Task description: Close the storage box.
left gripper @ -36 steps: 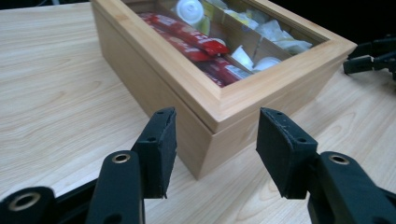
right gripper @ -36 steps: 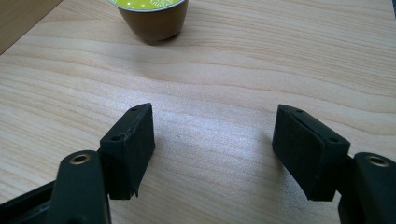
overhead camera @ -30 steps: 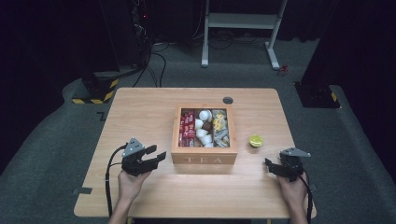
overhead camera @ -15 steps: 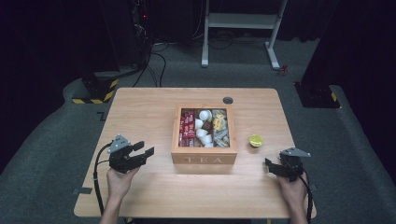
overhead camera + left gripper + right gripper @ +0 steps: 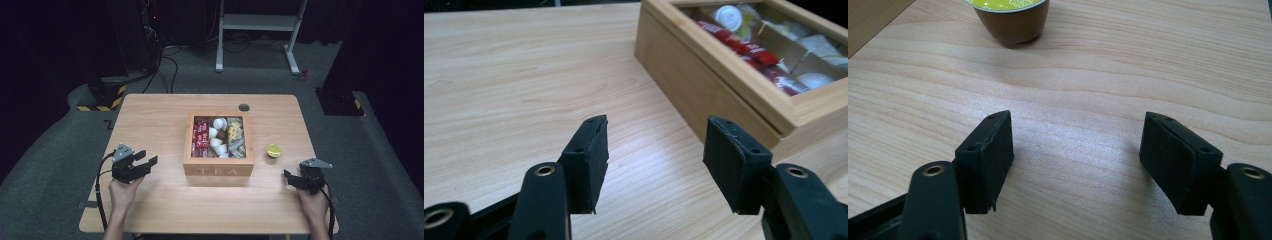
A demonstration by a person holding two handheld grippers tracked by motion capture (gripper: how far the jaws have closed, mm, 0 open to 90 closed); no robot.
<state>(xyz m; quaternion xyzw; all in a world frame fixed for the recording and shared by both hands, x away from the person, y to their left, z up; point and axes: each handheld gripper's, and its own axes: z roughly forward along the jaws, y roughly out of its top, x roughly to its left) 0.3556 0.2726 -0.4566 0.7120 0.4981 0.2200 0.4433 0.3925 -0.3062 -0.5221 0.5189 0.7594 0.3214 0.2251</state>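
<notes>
Brown coffee capsule with a yellow-green foil lid point(image 5: 273, 150) stands alone on the pale wooden table point(image 5: 150, 115), just right of the open wooden box marked TEA point(image 5: 218, 170). From above, the left gripper point(image 5: 142, 165) and right gripper point(image 5: 292, 180) flank the box, both empty. Along the left gripper's jaws, spread wide, the box lies ahead. Along the right gripper's, also spread, the capsule point(image 5: 1007, 20) sits ahead, apart. Judging so, an approach is in hand; next, the right gripper must advance and close round it.

Left hand-held gripper point(image 5: 146, 164) and right hand-held gripper point(image 5: 290, 178) gape, empty.
</notes>
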